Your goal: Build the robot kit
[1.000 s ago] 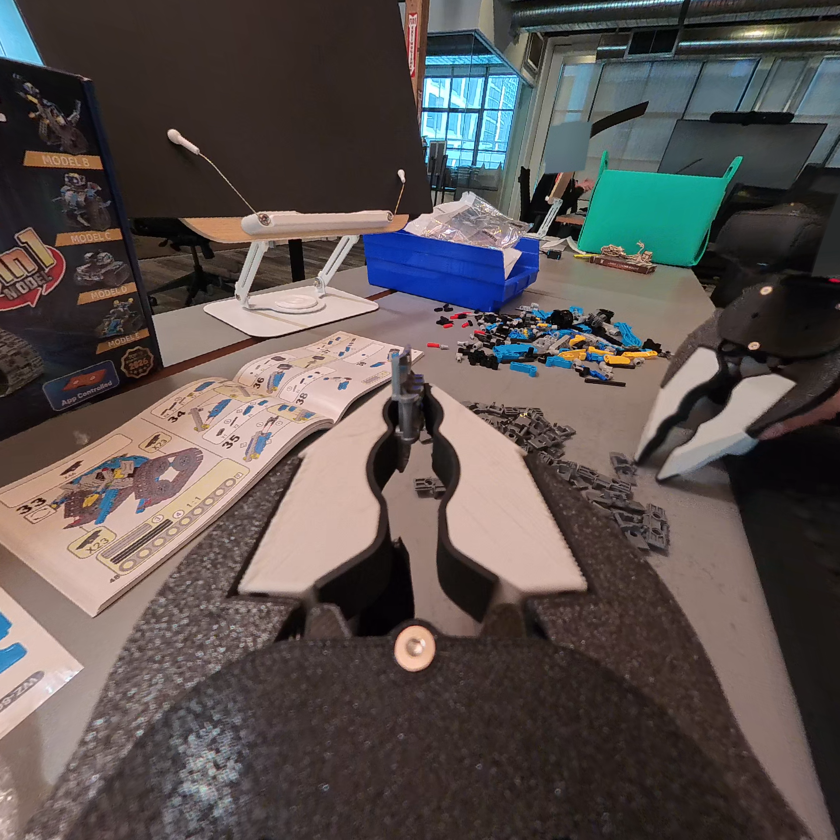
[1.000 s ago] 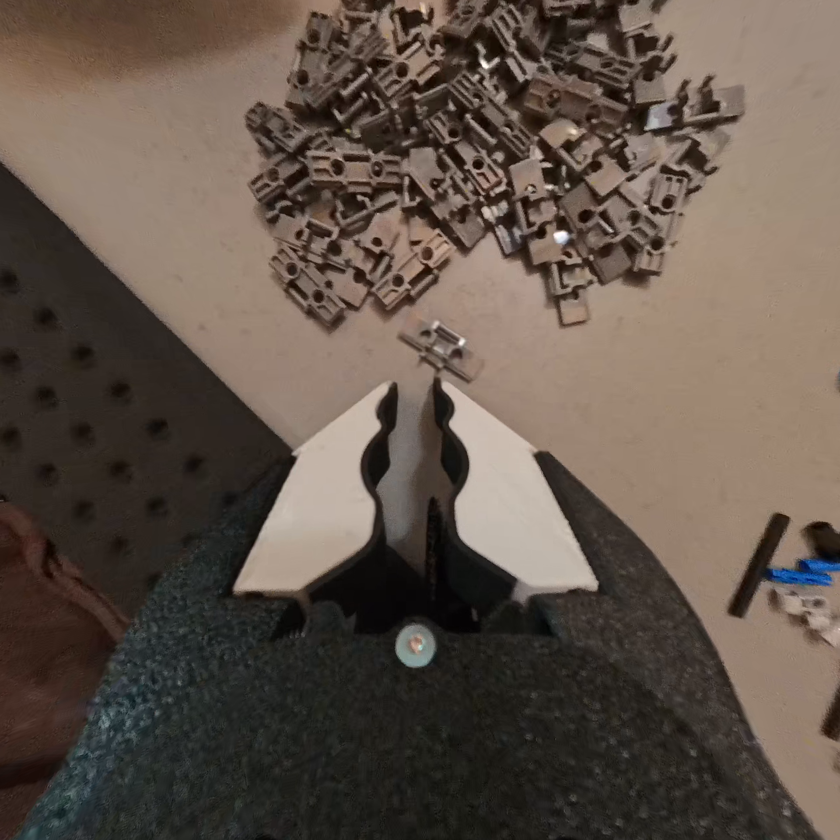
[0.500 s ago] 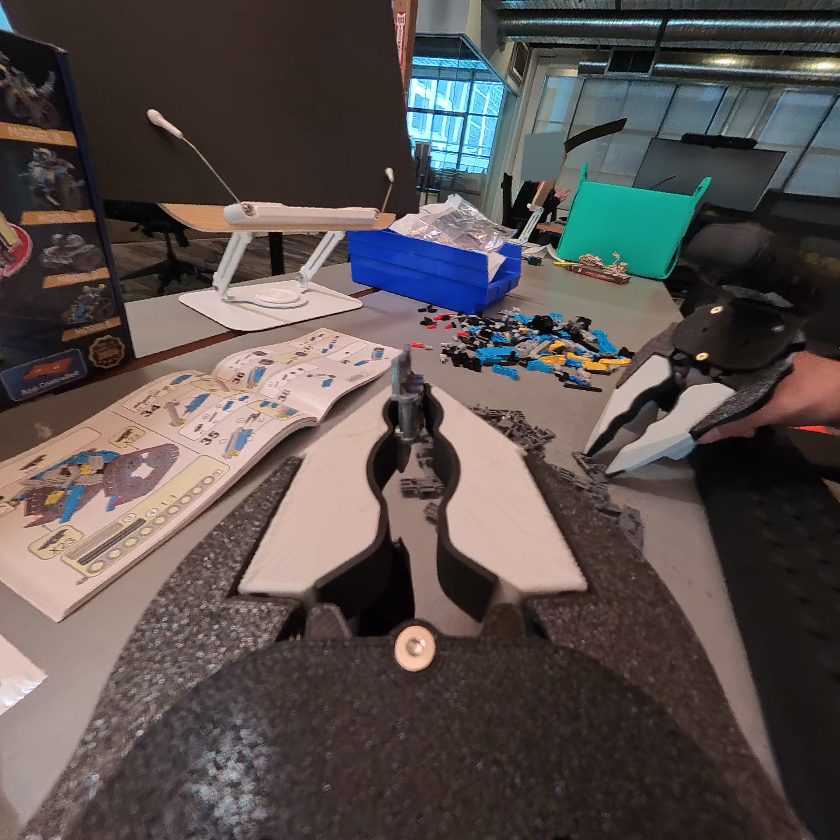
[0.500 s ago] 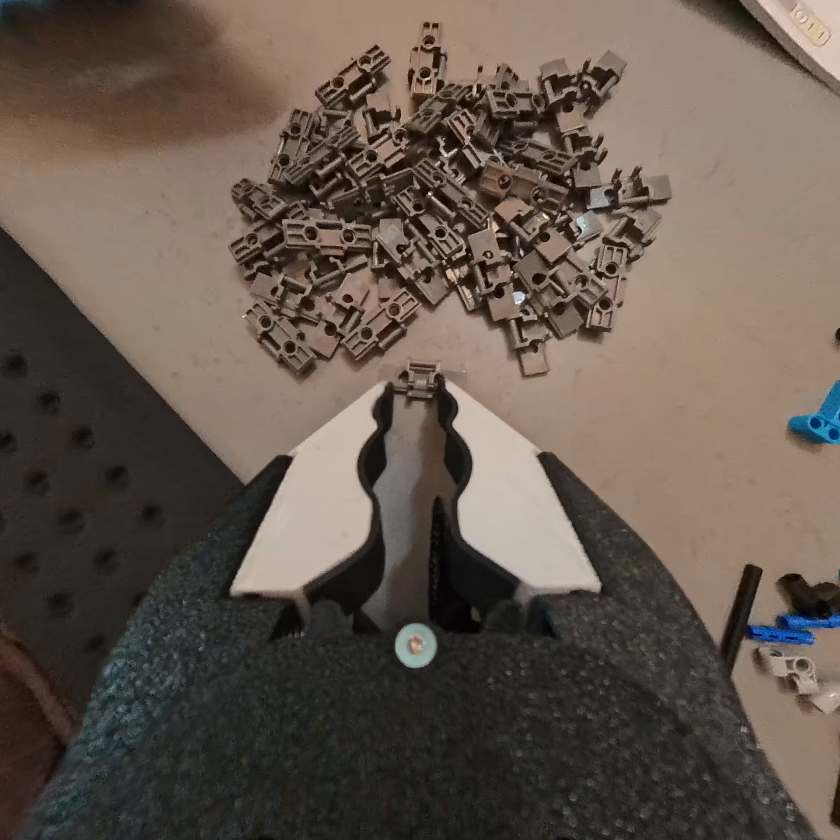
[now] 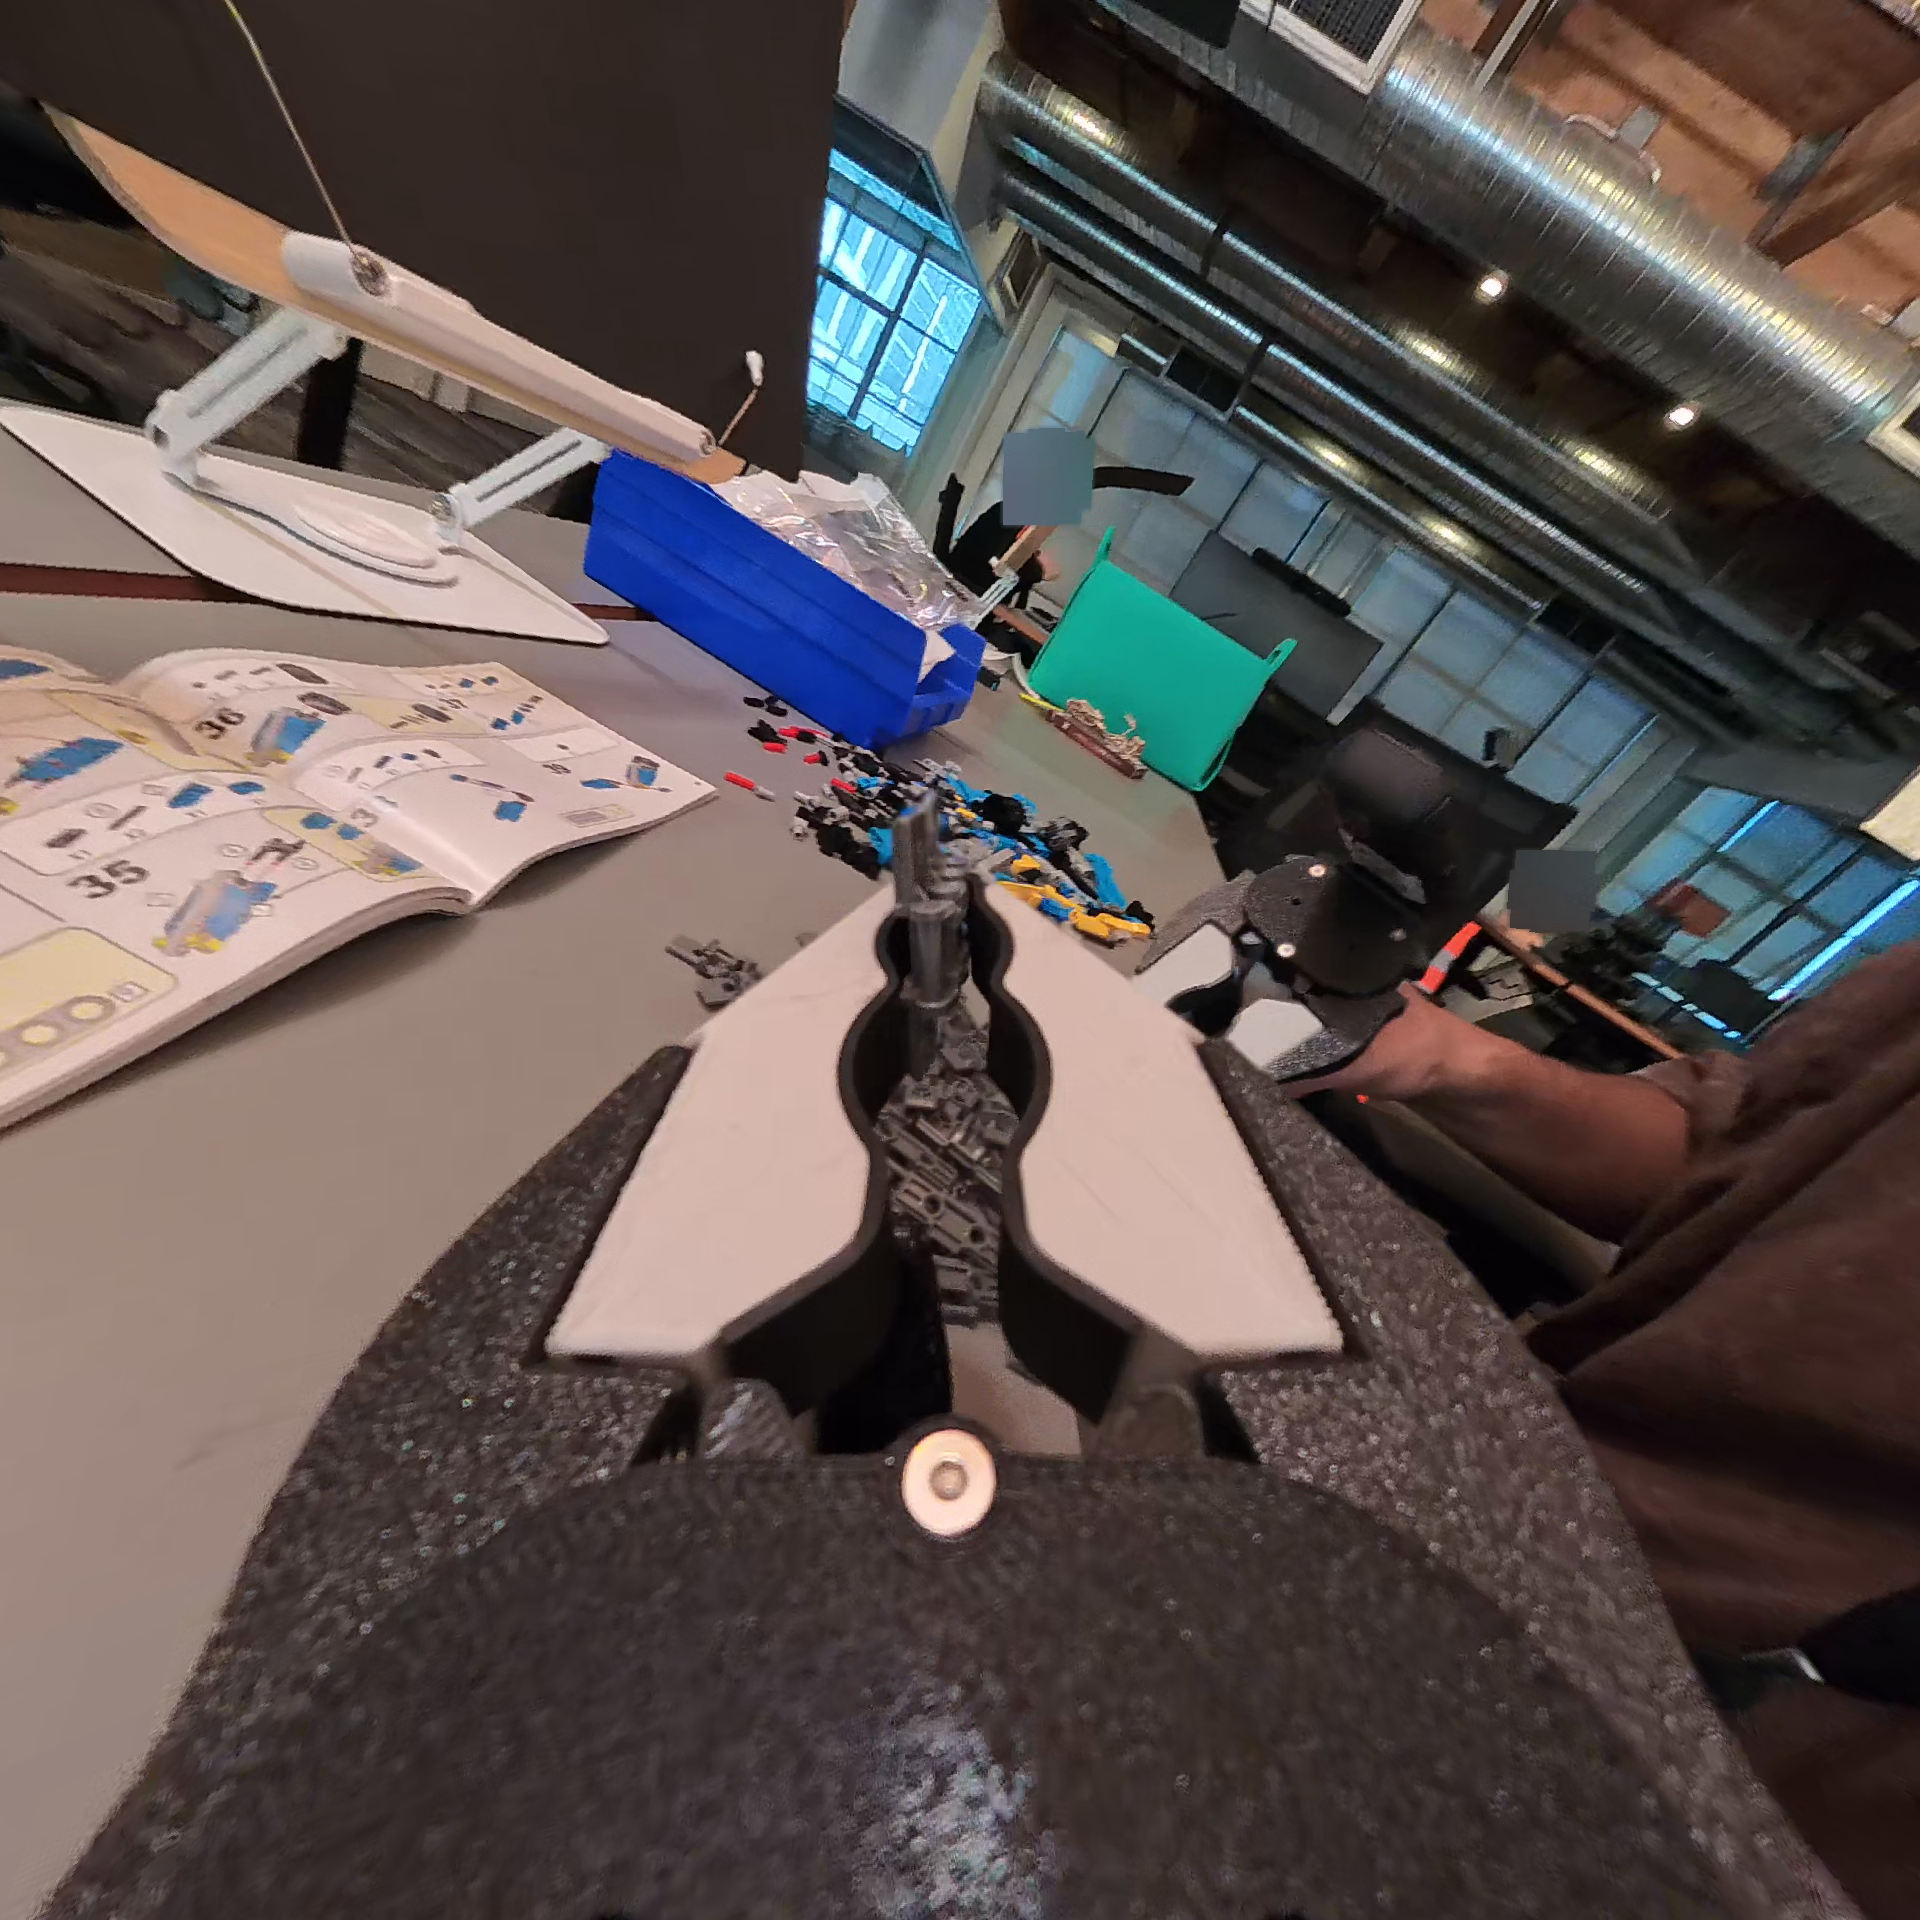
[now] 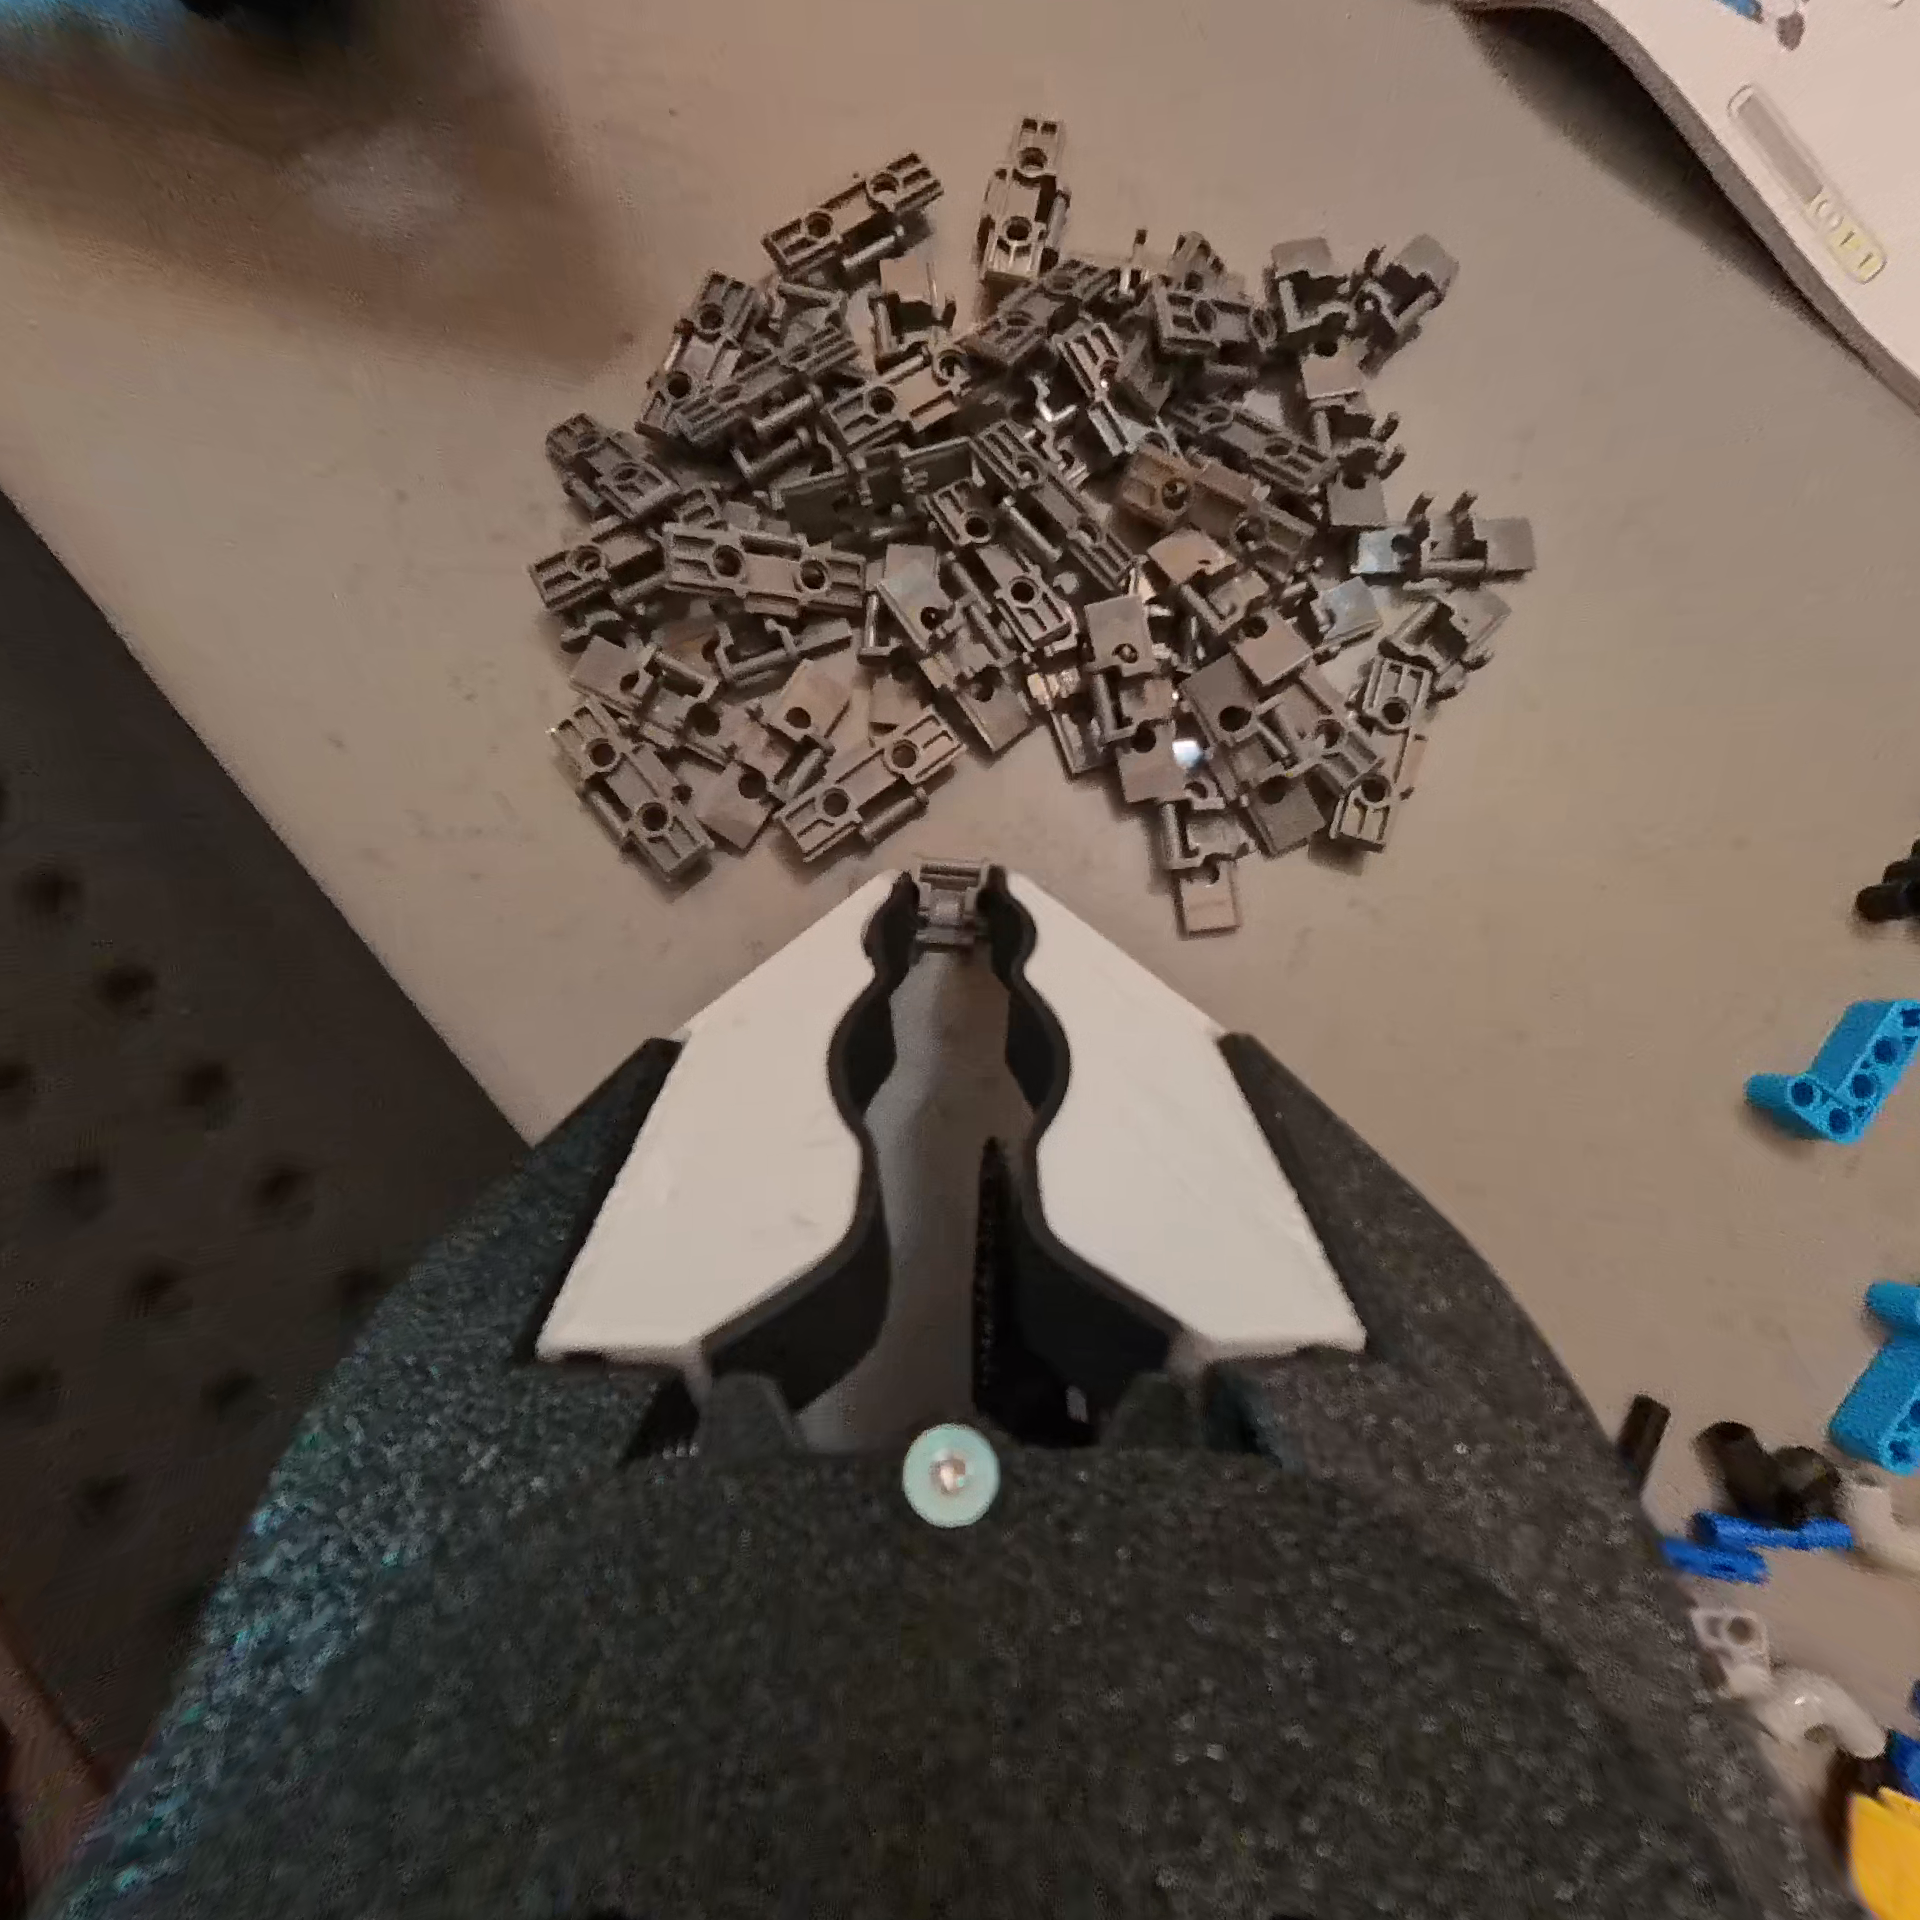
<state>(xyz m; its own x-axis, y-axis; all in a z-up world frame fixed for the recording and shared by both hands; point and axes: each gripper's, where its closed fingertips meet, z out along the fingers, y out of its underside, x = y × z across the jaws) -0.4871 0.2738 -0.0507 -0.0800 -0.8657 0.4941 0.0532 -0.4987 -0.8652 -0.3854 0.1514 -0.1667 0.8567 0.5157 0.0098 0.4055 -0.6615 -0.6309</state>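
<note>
Over the grey table (image 6: pixel 1558 1039) the right gripper (image 6: pixel 948 902) pinches one grey track link (image 6: pixel 948 906) at its tips just beside the heap of links (image 6: pixel 997 540), while the left gripper (image 5: pixel 933 914), raised, clamps an upright grey assembled piece (image 5: pixel 920 914).

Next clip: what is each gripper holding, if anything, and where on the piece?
The left gripper pinches a short chain of grey track links at its lower part, top poking above the tips. The right gripper clamps a single grey track link by its sides.
</note>
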